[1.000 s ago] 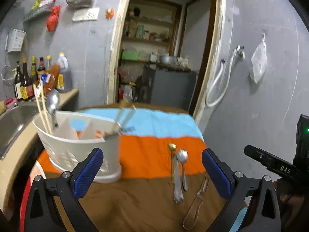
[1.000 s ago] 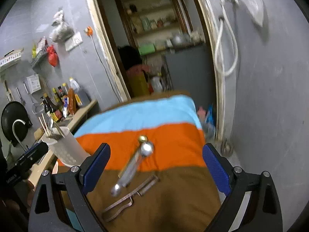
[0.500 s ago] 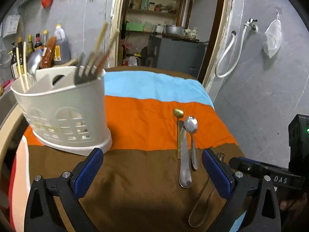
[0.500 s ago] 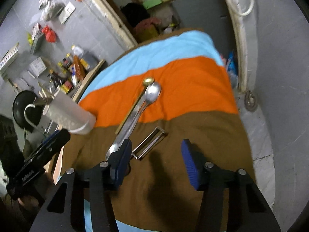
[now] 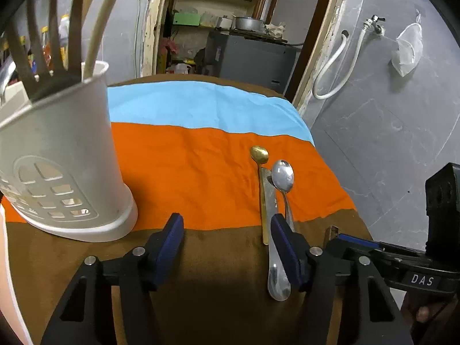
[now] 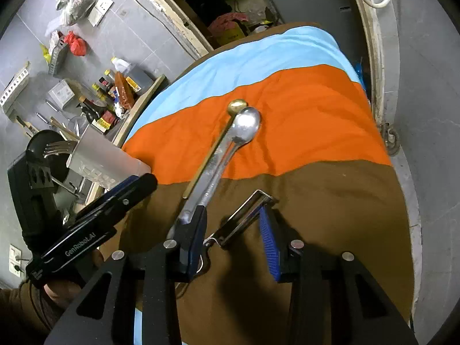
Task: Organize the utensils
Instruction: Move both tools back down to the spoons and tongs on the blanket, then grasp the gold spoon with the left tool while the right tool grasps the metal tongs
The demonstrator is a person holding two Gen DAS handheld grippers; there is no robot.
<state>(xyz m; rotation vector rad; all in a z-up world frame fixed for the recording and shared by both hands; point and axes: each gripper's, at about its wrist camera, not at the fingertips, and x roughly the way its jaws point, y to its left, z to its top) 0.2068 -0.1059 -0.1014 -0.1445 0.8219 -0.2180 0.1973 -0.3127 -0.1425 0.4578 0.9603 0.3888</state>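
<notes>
A white plastic utensil holder (image 5: 61, 169) stands at the left on the striped cloth, with forks (image 5: 43, 40) and chopsticks in it; it also shows in the right wrist view (image 6: 100, 162). A gold spoon (image 5: 259, 155), a butter knife (image 5: 273, 230) and a silver spoon (image 5: 283, 174) lie side by side on the cloth. Metal tongs (image 6: 244, 215) lie on the brown stripe. My left gripper (image 5: 227, 247) is open and empty, low over the cloth, left of the knife handle. My right gripper (image 6: 233, 230) is open, its fingers on either side of the tongs.
The table cloth (image 5: 187, 155) has blue, orange and brown stripes. A counter with sauce bottles (image 6: 115, 97) and a sink stands left of the table. A grey wall with a hose (image 5: 336, 66) is close on the right. A doorway with shelves lies behind.
Both grippers have come down toward the cloth and their fingers have narrowed. The right gripper has moved over the tongs. The left gripper has come closer to the holder and knife.
</notes>
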